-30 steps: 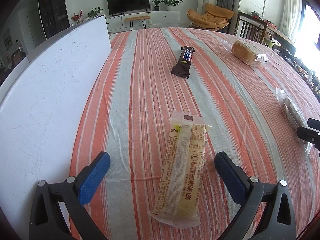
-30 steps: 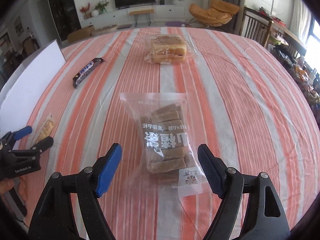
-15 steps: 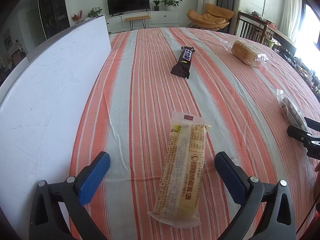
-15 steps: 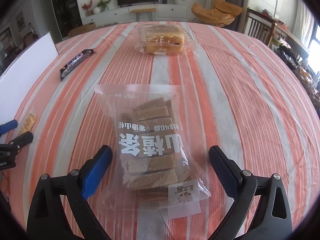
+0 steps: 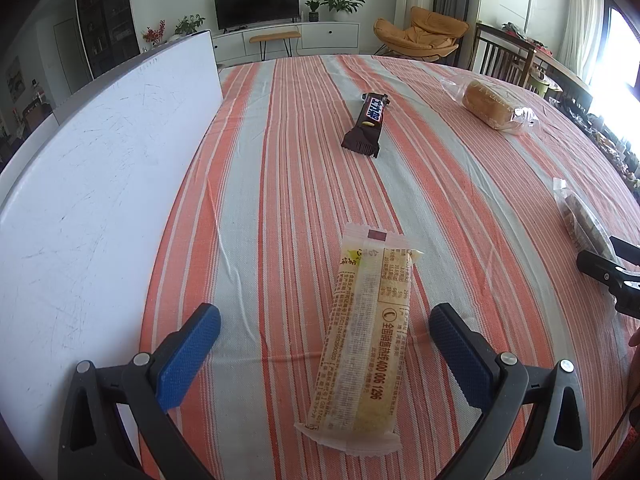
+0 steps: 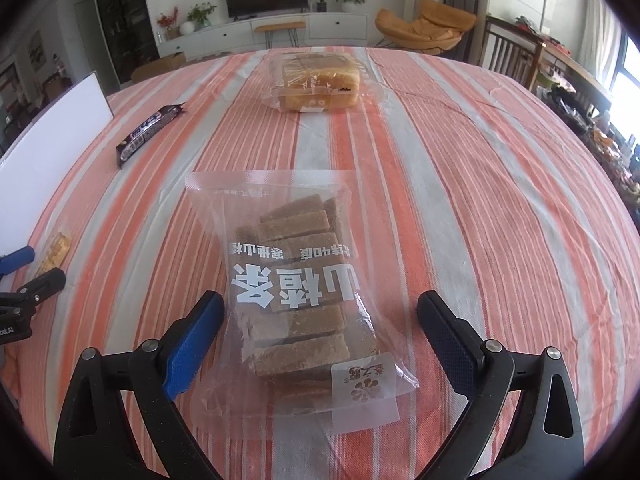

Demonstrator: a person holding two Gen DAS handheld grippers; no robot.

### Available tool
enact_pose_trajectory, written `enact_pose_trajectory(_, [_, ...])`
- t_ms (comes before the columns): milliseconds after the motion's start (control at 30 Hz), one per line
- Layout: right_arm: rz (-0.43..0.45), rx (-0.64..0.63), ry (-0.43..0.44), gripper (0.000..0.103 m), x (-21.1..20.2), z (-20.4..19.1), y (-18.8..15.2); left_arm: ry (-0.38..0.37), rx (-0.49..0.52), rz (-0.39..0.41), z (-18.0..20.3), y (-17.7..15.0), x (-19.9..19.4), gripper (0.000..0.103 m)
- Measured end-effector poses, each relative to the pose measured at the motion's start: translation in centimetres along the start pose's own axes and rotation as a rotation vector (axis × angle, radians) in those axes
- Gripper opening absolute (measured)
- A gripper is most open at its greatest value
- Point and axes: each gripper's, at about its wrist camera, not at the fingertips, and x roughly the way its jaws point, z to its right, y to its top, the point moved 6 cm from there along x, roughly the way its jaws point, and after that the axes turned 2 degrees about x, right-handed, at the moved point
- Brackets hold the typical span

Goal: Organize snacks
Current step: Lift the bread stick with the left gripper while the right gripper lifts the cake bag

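A long pale wafer packet (image 5: 366, 340) lies on the striped cloth between the wide-apart jaws of my left gripper (image 5: 324, 318), which is open and clear of it. My right gripper (image 6: 320, 312) stands open around a clear bag of brown bars (image 6: 298, 292), its pads apart from the bag. Farther off lie a dark chocolate bar (image 5: 368, 124) (image 6: 150, 130) and a bagged loaf of bread (image 6: 316, 82) (image 5: 490, 106). In the left wrist view the bag of brown bars (image 5: 580, 220) and the right gripper's fingers (image 5: 600, 270) show at the right edge.
A large white board (image 5: 92, 184) (image 6: 52, 136) covers the left part of the table. The table carries an orange and grey striped cloth (image 6: 460, 184). Wooden chairs (image 6: 512, 54) stand at the far right, with a TV unit and an orange lounge chair beyond.
My right gripper has spread its jaws wider and moved in closer over the bag of brown bars, which now sits larger between them. The left gripper has stayed where it was.
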Motion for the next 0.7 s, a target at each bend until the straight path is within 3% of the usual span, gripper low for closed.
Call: enact_pose_trajectory(700, [0.001,0.001,-0.003,0.099,0.02,0.28,0.03,0.0,0.0,0.0,0.0,-0.02,0.02,0.103])
